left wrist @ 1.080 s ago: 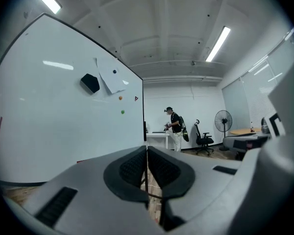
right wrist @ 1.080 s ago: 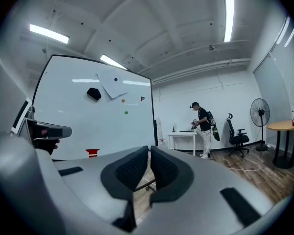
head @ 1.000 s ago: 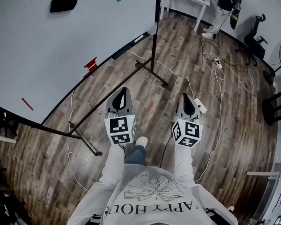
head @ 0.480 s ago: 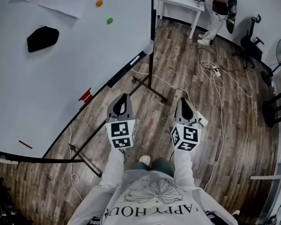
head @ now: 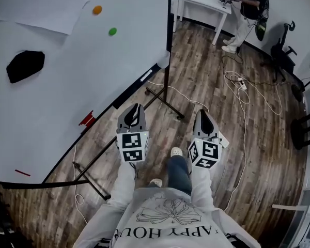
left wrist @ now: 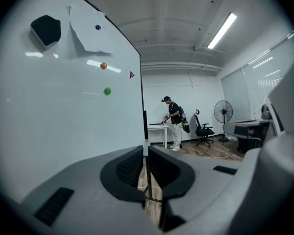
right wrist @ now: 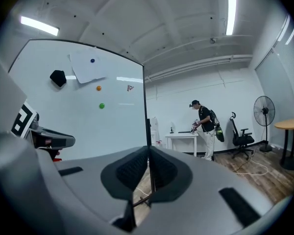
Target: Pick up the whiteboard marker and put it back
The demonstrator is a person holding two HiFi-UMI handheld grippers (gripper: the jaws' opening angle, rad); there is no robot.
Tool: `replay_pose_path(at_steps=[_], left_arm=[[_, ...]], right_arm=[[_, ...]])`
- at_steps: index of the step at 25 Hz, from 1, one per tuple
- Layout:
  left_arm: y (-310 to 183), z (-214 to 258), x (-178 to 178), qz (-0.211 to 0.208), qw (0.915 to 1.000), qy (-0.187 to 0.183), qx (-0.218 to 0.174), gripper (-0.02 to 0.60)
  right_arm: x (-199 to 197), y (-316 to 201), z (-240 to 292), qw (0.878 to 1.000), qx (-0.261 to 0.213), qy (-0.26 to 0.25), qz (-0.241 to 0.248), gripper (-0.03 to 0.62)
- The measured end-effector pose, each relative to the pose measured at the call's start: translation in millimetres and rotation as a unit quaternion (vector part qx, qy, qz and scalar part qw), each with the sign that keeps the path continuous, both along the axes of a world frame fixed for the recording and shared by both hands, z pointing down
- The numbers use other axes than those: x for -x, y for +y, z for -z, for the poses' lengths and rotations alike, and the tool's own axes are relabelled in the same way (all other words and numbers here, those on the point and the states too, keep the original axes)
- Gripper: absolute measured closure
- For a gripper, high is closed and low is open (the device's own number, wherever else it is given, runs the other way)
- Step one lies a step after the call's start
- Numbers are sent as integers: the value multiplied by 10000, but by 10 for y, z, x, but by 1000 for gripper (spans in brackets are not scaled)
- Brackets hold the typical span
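Pointing ahead over the brown wood-plank floor (head: 212, 81), the left tool (head: 135, 108) and the right tool (head: 205, 114) each have both jaws pressed fully together, with nothing held between them. A small red object (head: 87, 119), apparently the whiteboard marker, rests on the ledge along the lower edge of the large white whiteboard (head: 67, 92) on its black metal stand, left of the left tool and apart from both tools. Higher on the board sit a black eraser (head: 25, 65), an orange round magnet (head: 97, 10) and a green round magnet (head: 112, 31).
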State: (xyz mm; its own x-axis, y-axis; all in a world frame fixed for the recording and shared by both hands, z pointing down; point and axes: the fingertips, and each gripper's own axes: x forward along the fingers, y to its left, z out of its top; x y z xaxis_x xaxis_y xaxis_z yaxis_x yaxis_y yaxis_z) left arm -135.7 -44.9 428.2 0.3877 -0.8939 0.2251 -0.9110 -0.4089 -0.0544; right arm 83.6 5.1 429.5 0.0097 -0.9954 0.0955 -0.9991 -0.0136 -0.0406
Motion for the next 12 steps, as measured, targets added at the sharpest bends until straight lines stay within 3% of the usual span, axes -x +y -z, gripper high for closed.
replay_pose_path(at_steps=[12], left_arm=[[-1211, -172, -595, 569, 9975, -354, 241, 569]], right_arm=[[-540, -1564, 131, 9965, -119, 24, 822, 586]])
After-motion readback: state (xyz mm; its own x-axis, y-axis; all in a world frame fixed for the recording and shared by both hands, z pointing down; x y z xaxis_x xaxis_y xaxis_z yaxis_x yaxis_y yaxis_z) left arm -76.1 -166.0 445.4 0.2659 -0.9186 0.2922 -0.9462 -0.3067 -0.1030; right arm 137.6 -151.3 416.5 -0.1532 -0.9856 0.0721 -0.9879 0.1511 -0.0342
